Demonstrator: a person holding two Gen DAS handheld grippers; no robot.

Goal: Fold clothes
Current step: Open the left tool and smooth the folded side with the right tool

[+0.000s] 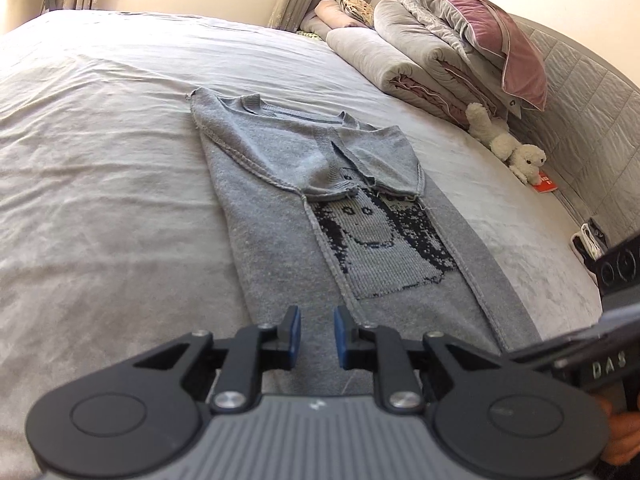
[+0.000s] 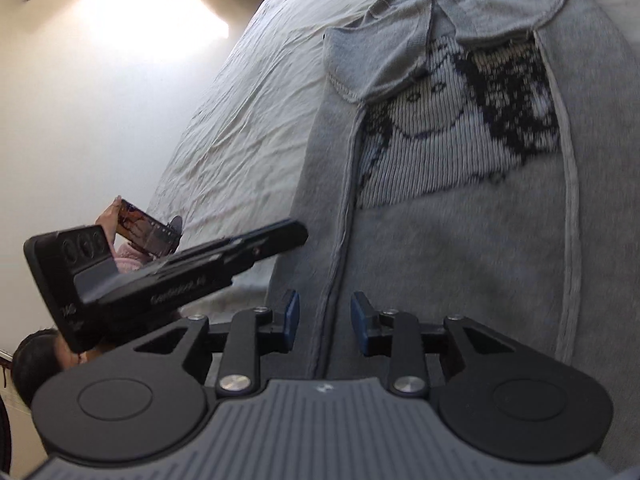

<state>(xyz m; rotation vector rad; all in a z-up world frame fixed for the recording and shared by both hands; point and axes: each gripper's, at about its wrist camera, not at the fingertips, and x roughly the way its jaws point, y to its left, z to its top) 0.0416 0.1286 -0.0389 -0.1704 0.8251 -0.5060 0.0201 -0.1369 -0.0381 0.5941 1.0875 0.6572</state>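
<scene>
Grey knit sweater [image 1: 280,216] spread flat on the bed [image 1: 100,168], inside out by the look of the exposed seams and the reversed picture panel, both sleeves already turned in across the chest: likely laid so to make a narrow strip ready for folding end to end. Left gripper [image 1: 317,338] hovering over the near hem, jaws slightly parted with nothing between the blue pads, bare knit showing through the gap. Right gripper [image 2: 325,322] likewise over the hem end, jaws parted a little wider, a lengthwise seam running up between them, pads not pressing on cloth. Sweater stretching straight ahead of both pairs of jaws, collar at the far end, hem just beneath the tips. Probably lined up side by side to pinch the hem at two points and carry it toward the collar.
</scene>
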